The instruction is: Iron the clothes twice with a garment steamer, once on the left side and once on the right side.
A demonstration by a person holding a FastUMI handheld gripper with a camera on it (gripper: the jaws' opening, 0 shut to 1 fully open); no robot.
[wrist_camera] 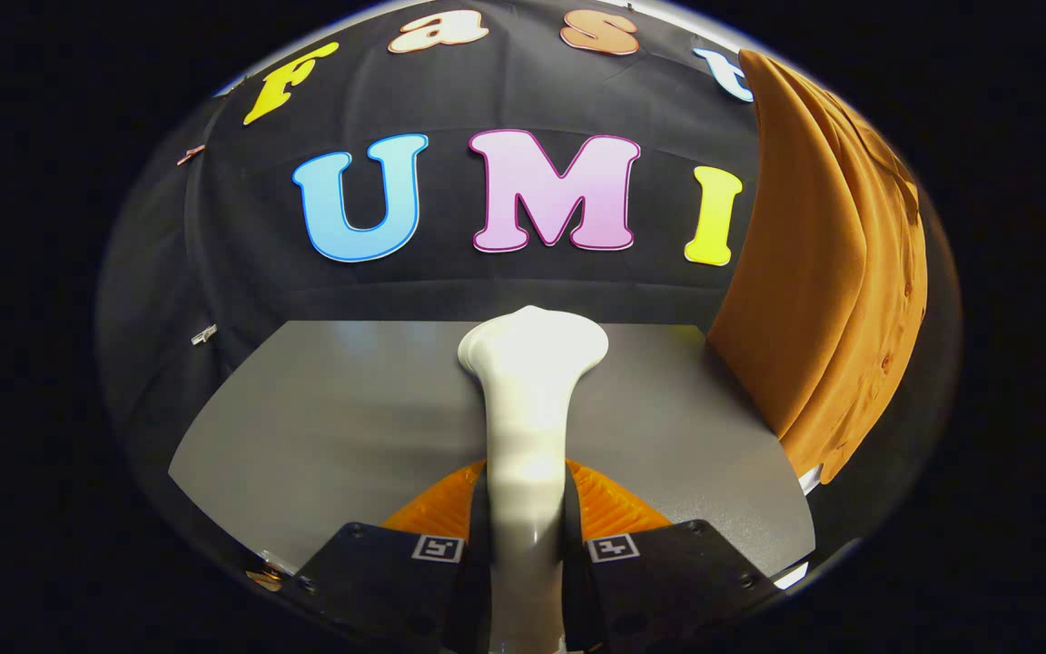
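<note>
A white garment steamer (527, 400) stands between my fingers, its handle running up from them and its wide head pointing away over the grey table (332, 427). My gripper (526, 509) is shut on the steamer's handle, both fingers pressing its sides. An orange-brown garment (836, 272) hangs to the right, beyond the table's right edge, falling in long folds. The steamer head is well apart from the garment, to its left.
The grey table spreads out under and ahead of the steamer. The booth's black cloth wall (241, 263) stands behind the table. A small clip (204, 334) is pinned to the wall at the left.
</note>
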